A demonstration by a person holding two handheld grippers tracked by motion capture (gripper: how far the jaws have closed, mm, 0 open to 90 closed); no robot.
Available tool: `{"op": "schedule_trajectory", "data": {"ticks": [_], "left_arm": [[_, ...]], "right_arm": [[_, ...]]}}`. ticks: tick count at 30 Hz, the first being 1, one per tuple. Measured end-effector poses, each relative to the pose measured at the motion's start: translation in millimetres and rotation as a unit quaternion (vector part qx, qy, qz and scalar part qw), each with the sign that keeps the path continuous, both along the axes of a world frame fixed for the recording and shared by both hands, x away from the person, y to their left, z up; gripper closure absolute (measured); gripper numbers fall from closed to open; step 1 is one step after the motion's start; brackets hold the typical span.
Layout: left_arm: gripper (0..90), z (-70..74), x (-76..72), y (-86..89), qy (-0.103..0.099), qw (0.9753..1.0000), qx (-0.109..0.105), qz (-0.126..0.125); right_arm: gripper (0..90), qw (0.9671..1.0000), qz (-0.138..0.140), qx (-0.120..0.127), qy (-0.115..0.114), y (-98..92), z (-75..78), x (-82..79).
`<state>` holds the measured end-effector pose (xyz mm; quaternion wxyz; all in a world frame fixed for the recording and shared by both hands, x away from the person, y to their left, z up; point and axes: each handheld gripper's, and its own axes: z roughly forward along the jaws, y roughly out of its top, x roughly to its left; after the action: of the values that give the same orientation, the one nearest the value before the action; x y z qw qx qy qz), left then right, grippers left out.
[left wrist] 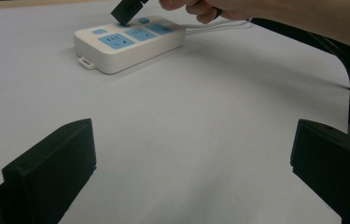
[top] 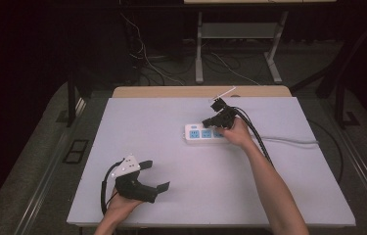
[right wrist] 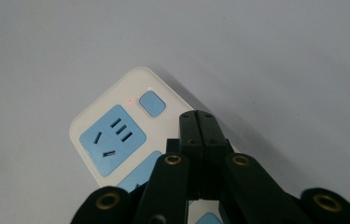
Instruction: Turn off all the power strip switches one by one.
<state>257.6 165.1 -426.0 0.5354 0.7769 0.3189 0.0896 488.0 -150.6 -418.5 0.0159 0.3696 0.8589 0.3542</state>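
Right gripper [right wrist: 199, 122] clenched, nothing held, tip over power strip [right wrist: 116, 140] near button [right wrist: 152, 103]. Press straight down, gently, on button centre. Left gripper [top: 154, 176] released, idle on table [top: 269, 191].

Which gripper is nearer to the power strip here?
Right. The right gripper, jaws shut, hangs just above the power strip by its blue button. The left gripper, jaws open, sits well back near the table's front edge.
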Motion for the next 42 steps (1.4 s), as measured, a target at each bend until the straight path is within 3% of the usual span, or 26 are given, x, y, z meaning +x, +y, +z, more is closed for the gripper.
{"op": "schedule_trajectory", "data": {"ticks": [13,17,22,24,27,30,39,42], "left_arm": [[0.0,-0.2,-0.4,-1.5,0.0,1.0,0.003,-0.003],[0.0,-0.1,-1.9,-1.6,0.0,1.0,0.004,0.001],[0.0,0.1,-2.6,0.3,0.0,1.0,0.003,0.006],[0.0,0.4,-2.9,1.6,-0.002,1.0,0.001,0.007],[0.0,0.9,-3.8,3.2,-0.002,1.0,-0.002,0.009],[0.0,1.3,-4.0,3.7,-0.004,0.9999,-0.002,0.01],[0.0,0.8,-4.0,2.3,-0.001,1.0,-0.002,0.009],[0.0,1.0,-5.4,3.6,-0.002,0.9999,-0.003,0.01]], "right_arm": [[90.0,0.9998,-0.006,0.018,0.004,-2.1,-3.2,0.4],[90.0,0.9996,-0.005,0.024,0.015,-1.2,-4.2,0.3],[90.0,0.9999,-0.001,-0.006,-0.011,6.7,-1.7,-4.5],[90.0,1.0,-0.006,0.0,-0.001,5.5,-2.1,-3.2],[90.0,0.9999,-0.008,-0.004,-0.007,5.9,-2.9,-3.5],[90.0,0.9997,-0.014,0.019,0.004,1.6,-5.8,-2.5],[90.0,0.9994,-0.015,0.032,-0.003,0.1,-5.7,-3.2],[90.0,0.9995,-0.02,0.021,-0.011,1.6,-1.7,-2.1]]}}
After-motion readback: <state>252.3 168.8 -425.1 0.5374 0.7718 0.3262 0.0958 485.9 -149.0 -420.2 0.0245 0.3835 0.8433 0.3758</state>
